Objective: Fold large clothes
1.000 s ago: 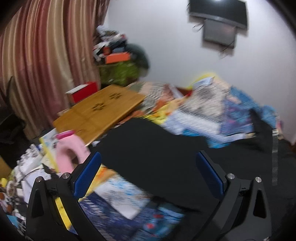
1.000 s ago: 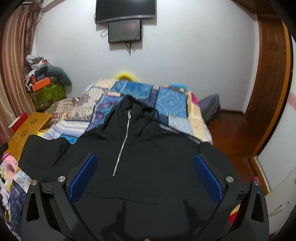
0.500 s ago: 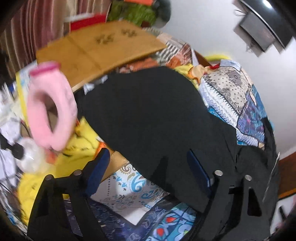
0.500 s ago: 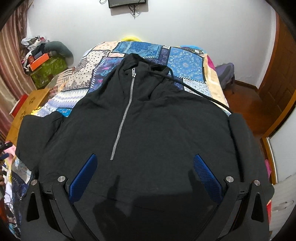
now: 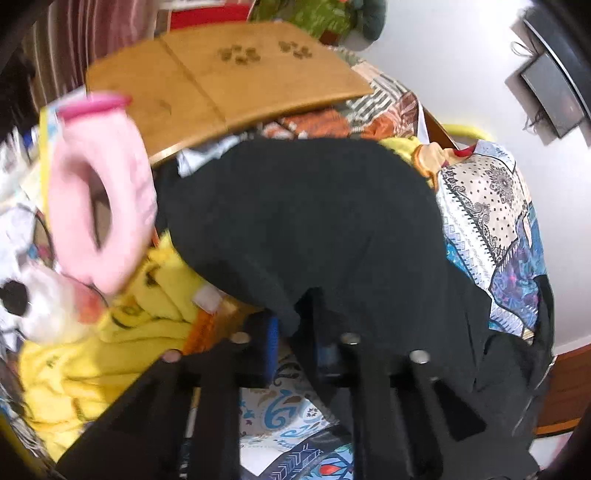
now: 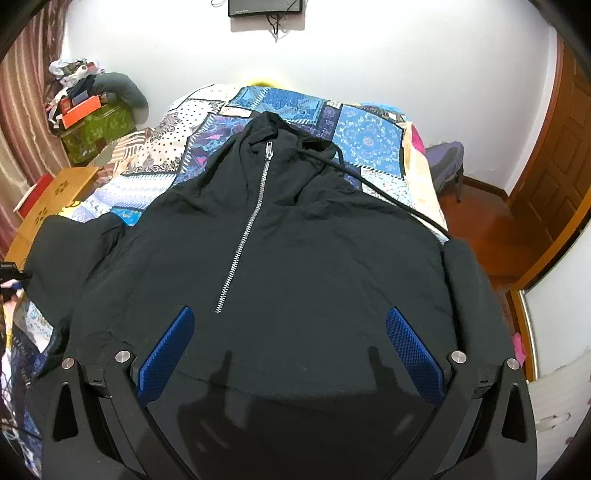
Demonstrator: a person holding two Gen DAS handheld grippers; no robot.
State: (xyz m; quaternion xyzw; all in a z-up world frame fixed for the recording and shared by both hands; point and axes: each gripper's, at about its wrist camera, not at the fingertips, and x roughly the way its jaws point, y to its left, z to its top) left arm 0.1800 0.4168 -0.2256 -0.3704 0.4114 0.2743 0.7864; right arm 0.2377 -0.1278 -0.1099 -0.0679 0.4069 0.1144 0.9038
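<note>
A black zip hoodie (image 6: 295,258) lies front up on a patchwork bedspread (image 6: 288,107), hood toward the far wall. My right gripper (image 6: 290,343) is open and empty, hovering over the hoodie's lower front. In the left wrist view my left gripper (image 5: 295,325) is shut on the edge of the hoodie's black sleeve (image 5: 314,221), which hangs over the bed's left side. The left gripper's body also shows at the far left of the right wrist view (image 6: 11,275).
A wooden lap table (image 5: 221,77) and a pink plush ring (image 5: 103,192) sit left of the bed, with yellow cloth (image 5: 110,350) below. A wooden door (image 6: 554,166) and floor lie to the right. A wall TV (image 6: 266,7) hangs ahead.
My left gripper has moved down to the sleeve edge and closed on it. My right gripper has tilted down over the hoodie and stays open.
</note>
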